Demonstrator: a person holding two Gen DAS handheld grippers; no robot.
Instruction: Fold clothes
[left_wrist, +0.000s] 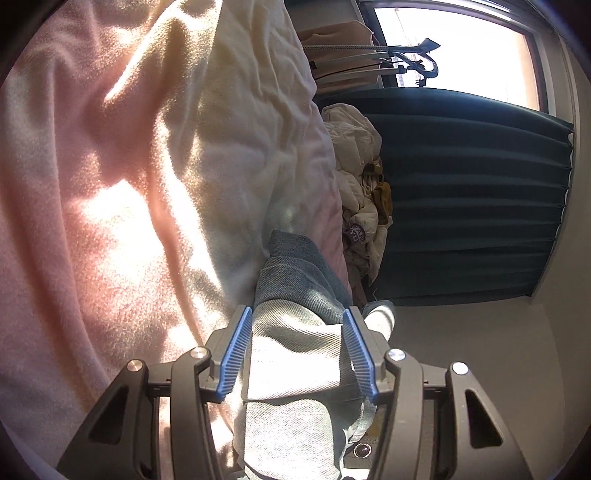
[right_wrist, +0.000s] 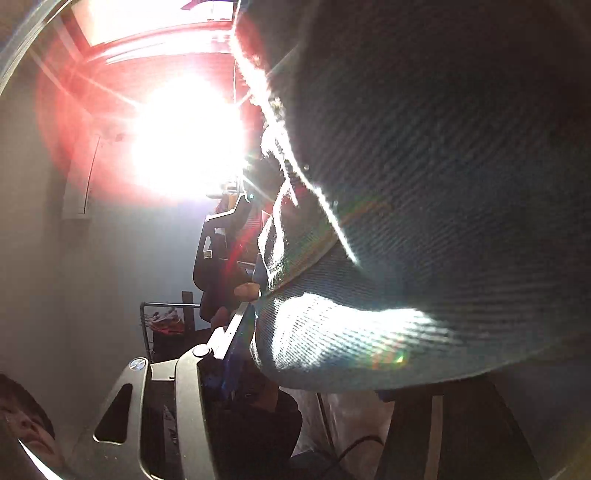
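Note:
A grey-blue denim garment lies between the blue pads of my left gripper, bunched in a thick fold that fills the gap; the gripper is shut on it. The cloth runs forward over the edge of the bed. In the right wrist view the same denim garment hangs close over the lens and covers the right finger of my right gripper. Only its left finger shows, pressed against the cloth; this gripper looks shut on the garment.
A pink blanket and cream sheet cover the bed on the left. Piled clothes lie before a dark green curtain under a bright window. Sun glare washes out the right view; a shoe rack stands beyond.

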